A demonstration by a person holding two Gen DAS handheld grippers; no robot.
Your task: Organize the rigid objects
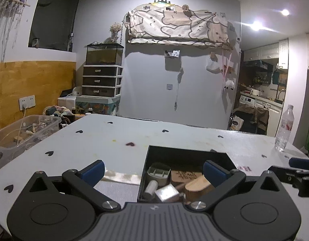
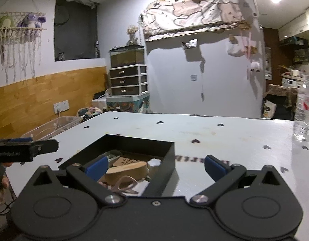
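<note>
A black open box (image 1: 186,152) stands on the white table with small heart marks (image 1: 114,138). In it lie a wooden block (image 1: 196,186), a metal cube (image 1: 167,193), a grey divided holder (image 1: 157,171), a small white cylinder (image 1: 151,186) and a brown engraved plate (image 1: 186,175). My left gripper (image 1: 154,172) is open and empty, low over the box's near left side. In the right wrist view the box (image 2: 138,142) also holds pink scissors (image 2: 124,184) and a white knob (image 2: 154,162). My right gripper (image 2: 156,165) is open and empty over the box's near right corner.
A clear water bottle (image 1: 285,128) stands at the table's right edge; it also shows in the right wrist view (image 2: 304,110). A clear plastic bin (image 1: 23,132) with odds and ends sits left of the table. A drawer unit (image 1: 102,80) stands by the far wall.
</note>
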